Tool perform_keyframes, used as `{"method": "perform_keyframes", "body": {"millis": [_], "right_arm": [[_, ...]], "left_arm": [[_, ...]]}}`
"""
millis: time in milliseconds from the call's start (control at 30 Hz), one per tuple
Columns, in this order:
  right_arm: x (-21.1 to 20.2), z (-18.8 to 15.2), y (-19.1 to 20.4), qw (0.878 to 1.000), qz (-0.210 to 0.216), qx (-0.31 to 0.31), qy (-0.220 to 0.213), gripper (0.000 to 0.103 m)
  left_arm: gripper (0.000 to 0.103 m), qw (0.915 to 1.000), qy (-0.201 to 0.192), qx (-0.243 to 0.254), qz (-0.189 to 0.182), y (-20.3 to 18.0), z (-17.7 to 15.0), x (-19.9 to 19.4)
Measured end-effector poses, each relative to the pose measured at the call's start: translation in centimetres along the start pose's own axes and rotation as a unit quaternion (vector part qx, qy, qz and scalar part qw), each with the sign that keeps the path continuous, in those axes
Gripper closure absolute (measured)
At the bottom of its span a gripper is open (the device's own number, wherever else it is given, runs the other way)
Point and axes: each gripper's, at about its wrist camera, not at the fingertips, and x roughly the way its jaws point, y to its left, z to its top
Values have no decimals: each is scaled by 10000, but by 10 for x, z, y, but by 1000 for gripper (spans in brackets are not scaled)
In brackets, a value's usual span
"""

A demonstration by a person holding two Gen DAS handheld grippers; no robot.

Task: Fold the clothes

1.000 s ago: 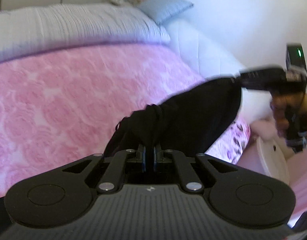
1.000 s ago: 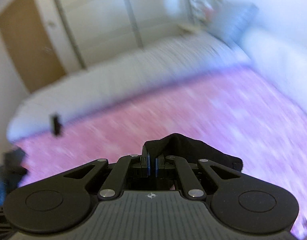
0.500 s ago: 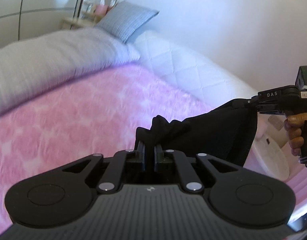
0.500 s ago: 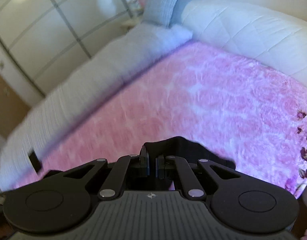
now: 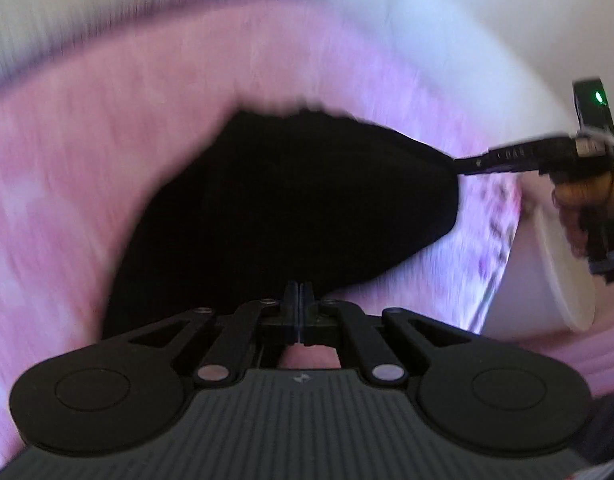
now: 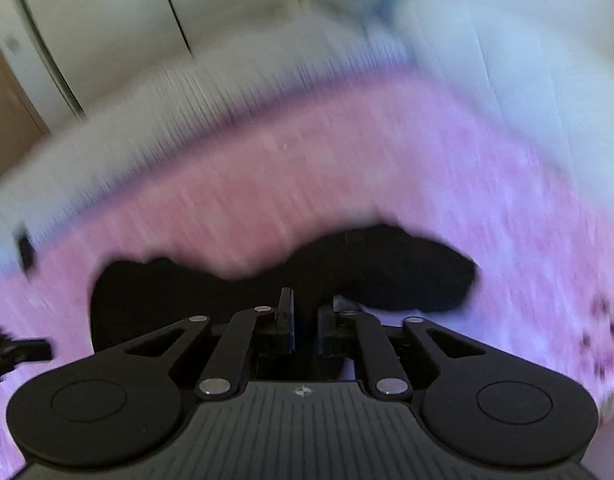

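A black garment (image 5: 307,200) is spread out over the pink blanket (image 5: 87,160), stretched between my two grippers. My left gripper (image 5: 300,290) is shut on the garment's near edge, its pads pressed together. Seen in the left wrist view, my right gripper (image 5: 463,166) pinches the garment's far right corner, which is pulled to a point. From the right wrist, the black garment (image 6: 387,272) lies just ahead of the right gripper (image 6: 305,304), with dark cloth between the narrow-set fingers. Both views are blurred by motion.
A white quilted cover (image 6: 187,92) borders the pink blanket (image 6: 307,160) at the far side. Wardrobe doors (image 6: 107,20) stand behind. A white round object (image 5: 559,272) sits at the right below a hand (image 5: 579,200). My left gripper's tip (image 6: 27,350) shows at the left edge.
Both grippers have swung down toward the bed with the garment. The cloth hung bunched in the air before and now spreads wide and low over the pink blanket.
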Motion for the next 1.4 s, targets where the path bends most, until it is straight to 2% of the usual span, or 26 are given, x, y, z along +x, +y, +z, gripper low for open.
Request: {"method": "perform_keyframes", "body": {"millis": [67,100,133,167,200,267,400,467,533,567,633,767,867,933,967,1033,1067,1133,1167,1200,1267,1367,1400], "right_arm": [[25,-16,-31,9979,-174,373,498,79],[32,-22,-45,9963,-221,529,633,79],[40,-28,-59,9943,-267,685,767,78],[41,-31,-70,9939,-281,744,767,74],[42,-30,-78,9941,-270,759,727,60],[45,-27,-94,9946,-240,778,640,45],[66,-12,-117,9965,-188,597,562,43],[77,-1,-121,9979,-161,404,471,43],[94,13,-124,9990,-141,188,378,43],[101,22,-123,9993,-112,91,340,40],[120,40,-121,9994,4,-101,335,28],[158,57,-114,9973,-203,-414,573,27],[164,57,-118,9963,-517,-411,546,26],[163,48,-129,9960,-570,-99,674,26],[162,42,-135,9956,-564,108,742,25],[161,25,-149,9933,-269,704,876,24],[164,16,-156,9908,-50,990,921,24],[170,3,-167,9834,389,1504,935,28],[173,-2,-171,9791,594,1727,896,38],[176,-3,-175,9743,741,1936,882,55],[180,-1,-181,9669,880,2233,859,67],[164,13,-179,9687,920,2159,814,82],[153,18,-178,9664,1014,2233,764,83]], "left_arm": [[100,9996,147,-232,3,-9,-12,14],[91,9993,149,-334,-3,-12,-13,19],[74,9991,133,-406,26,-14,-12,22],[66,9991,110,-397,86,-16,-9,28],[60,9994,79,-310,152,-16,-4,35],[60,9995,58,-158,266,-16,9,47],[58,9990,-309,-193,258,6,43,51],[51,9977,-576,-299,171,26,60,49],[39,9966,-657,-388,300,50,78,52],[39,9960,-697,-433,364,62,87,54],[39,9951,-768,-427,457,79,102,57],[44,9953,-818,390,352,46,112,66],[43,9910,-852,1001,271,22,120,72],[33,9865,-873,1379,153,2,121,78],[30,9846,-884,1507,-40,-17,113,82],[18,9795,-873,1770,-399,-53,96,93],[17,9769,-788,1927,-490,-70,87,102],[17,9695,-614,2325,-476,-103,74,129],[17,9648,-532,2538,-448,-119,69,144],[17,9597,-466,2743,-381,-133,64,159],[17,9498,-411,3098,-121,-153,61,182],[17,9271,-387,3717,297,-180,60,209],[18,9178,-363,3921,502,-186,61,216]]}}
